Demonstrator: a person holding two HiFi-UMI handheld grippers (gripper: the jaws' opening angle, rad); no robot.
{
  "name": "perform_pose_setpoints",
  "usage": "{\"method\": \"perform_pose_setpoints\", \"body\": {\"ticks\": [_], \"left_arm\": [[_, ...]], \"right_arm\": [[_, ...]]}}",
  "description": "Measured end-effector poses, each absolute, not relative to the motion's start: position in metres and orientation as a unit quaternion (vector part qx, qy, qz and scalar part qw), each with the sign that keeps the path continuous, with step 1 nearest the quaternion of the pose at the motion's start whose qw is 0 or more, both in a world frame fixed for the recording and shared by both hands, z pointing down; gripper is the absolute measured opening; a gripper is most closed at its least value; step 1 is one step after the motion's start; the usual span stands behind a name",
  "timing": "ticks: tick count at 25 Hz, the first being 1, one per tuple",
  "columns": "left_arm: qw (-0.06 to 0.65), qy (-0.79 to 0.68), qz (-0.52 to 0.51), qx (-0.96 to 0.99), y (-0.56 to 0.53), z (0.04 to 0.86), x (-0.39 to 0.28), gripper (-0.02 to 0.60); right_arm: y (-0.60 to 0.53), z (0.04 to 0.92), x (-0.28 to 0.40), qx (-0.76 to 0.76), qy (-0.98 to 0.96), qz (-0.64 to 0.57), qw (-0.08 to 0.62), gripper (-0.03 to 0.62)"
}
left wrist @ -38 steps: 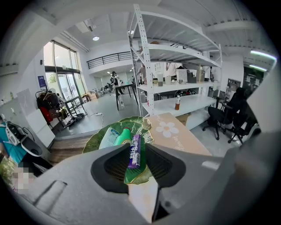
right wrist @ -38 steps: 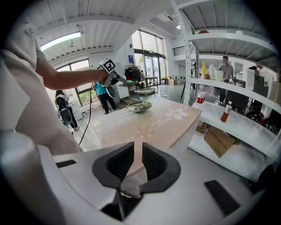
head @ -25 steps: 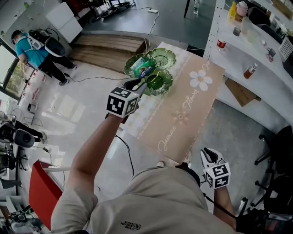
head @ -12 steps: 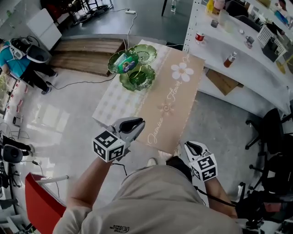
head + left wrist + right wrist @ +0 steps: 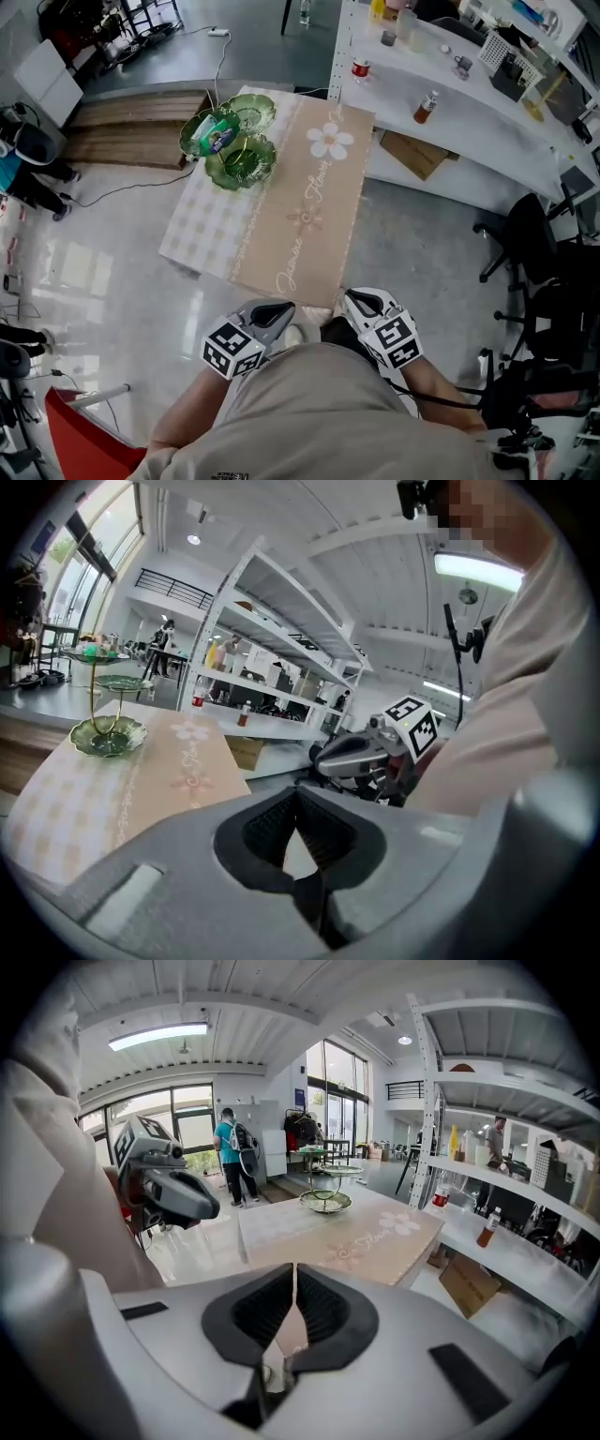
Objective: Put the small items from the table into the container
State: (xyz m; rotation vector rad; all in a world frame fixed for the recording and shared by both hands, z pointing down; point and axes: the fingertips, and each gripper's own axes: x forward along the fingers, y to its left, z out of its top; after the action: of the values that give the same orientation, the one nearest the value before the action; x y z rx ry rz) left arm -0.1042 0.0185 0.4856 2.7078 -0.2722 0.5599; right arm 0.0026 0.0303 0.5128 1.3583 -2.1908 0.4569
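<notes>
We pull left gripper (image 5: 272,310) back from green tiered dish (image 5: 246,161), upper left, to bottom centre beside right gripper (image 5: 362,302); both closed, empty. Blue packet (image 5: 215,140) sits in the dish; nothing loose on tablecloth (image 5: 305,211), so likely done.

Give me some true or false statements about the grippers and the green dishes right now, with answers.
1. The left gripper and the right gripper are both held close to the person's body. True.
2. The left gripper holds a small item. False: its jaws are shut on nothing.
3. The green dish stand is at the far left corner of the table. True.
4. The right gripper's jaws are wide open. False: they are shut and empty.
5. A blue item lies in one of the stand's dishes. True.
</notes>
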Motion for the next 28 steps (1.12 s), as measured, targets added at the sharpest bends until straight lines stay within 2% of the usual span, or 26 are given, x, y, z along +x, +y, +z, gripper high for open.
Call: {"method": "perform_pose_setpoints", "body": {"ticks": [4, 28], "left_arm": [[0.161, -0.083, 0.217, 0.959, 0.035, 0.494, -0.100, 0.008], [0.197, -0.086, 0.211, 0.954, 0.040, 0.511, -0.121, 0.008]], "right_arm": [[0.035, 0.505, -0.007, 0.498, -0.814, 0.153, 0.257, 0.018], [0.039, 0.501, -0.039, 0.480, -0.826, 0.119, 0.270, 0.015]]}}
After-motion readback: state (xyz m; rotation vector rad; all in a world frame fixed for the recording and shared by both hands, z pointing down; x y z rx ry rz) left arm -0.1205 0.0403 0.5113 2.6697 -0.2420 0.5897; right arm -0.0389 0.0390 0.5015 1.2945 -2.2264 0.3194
